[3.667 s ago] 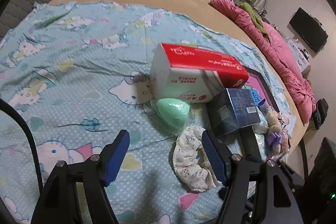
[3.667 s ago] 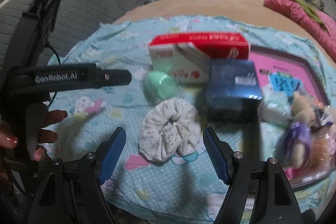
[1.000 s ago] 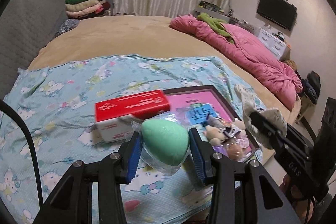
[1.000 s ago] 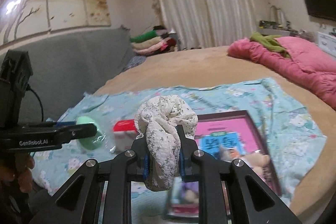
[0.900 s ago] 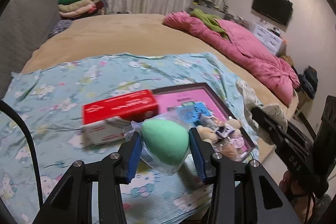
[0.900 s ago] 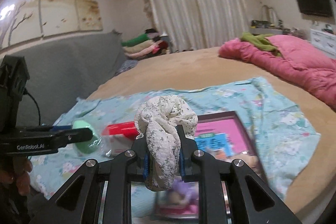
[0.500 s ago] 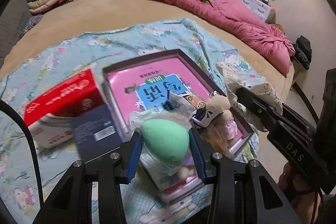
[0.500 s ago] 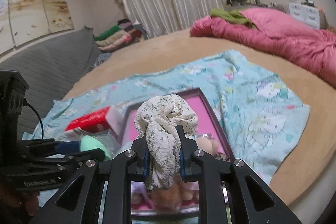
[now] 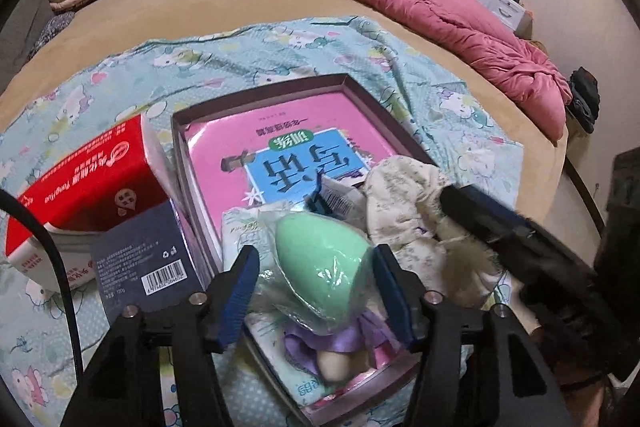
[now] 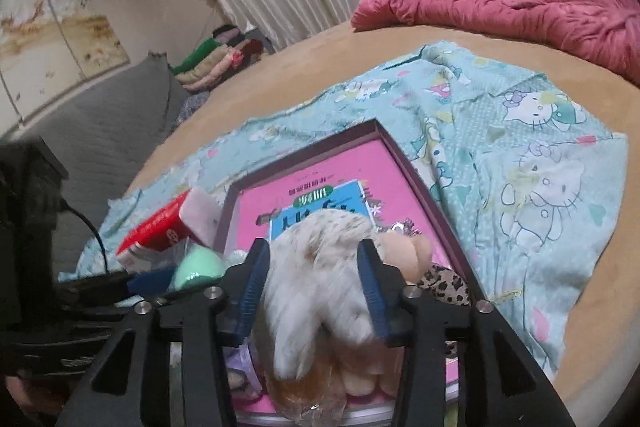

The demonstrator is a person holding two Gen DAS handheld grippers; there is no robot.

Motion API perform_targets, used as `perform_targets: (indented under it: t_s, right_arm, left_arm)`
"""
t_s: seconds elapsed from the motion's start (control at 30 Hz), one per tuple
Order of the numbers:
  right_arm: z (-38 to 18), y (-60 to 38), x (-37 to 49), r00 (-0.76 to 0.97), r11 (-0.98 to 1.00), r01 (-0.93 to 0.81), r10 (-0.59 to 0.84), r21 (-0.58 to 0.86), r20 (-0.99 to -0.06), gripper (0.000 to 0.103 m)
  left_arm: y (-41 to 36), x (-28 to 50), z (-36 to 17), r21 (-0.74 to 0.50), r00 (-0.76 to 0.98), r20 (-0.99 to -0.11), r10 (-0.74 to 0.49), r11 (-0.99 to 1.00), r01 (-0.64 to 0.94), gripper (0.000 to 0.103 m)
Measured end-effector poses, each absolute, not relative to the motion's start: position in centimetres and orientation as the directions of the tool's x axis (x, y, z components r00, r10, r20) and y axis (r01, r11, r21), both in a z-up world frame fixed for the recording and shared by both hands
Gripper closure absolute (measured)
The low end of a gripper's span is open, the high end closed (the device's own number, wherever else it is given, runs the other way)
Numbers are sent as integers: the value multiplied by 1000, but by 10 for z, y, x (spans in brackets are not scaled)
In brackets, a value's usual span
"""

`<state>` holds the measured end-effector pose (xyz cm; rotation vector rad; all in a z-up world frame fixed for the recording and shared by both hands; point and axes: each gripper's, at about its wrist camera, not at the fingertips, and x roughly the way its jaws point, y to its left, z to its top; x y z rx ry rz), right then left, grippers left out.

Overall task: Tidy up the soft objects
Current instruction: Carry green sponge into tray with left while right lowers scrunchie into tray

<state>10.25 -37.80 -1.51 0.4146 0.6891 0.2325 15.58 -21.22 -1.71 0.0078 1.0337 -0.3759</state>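
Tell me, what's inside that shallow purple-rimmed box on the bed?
In the box lies a pink book. On it sit a wrapped green sponge, a floral scrunchie, a purple plush and a packet. Anything beneath them is hidden.

Mint-green egg-shaped sponge (image 9: pixel 320 259), sealed in a crinkled clear wrapper, blunt end near and narrow tip pointing far, poised over the near left part of the tray. Floral cream scrunchie (image 9: pixel 404 203), bunched and rumpled, just right of the sponge, above the small toys at the near end; blurred in the right wrist view. Shallow dark-rimmed tray (image 9: pixel 344 79), rectangular, lying flat on the cartoon-print cloth, long side running near to far, pink and blue printed sheet covering its floor, far half bare, near half crowded with small soft toys.
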Motion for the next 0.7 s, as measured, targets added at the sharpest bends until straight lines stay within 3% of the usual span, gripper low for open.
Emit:
perform_targets:
  t_s: [0.2, 0.7]
  right_arm:
    - [4, -384, 88, 793, 882, -81, 339, 464, -506, 43]
    - [25, -371, 66, 805, 917, -64, 280, 393, -523, 41]
  left_arm:
    - [-201, 154, -22, -190, 458, -832, -314, 936, 296, 29]
    - [-170, 152, -21, -229, 470, -817, -334, 936, 267, 20]
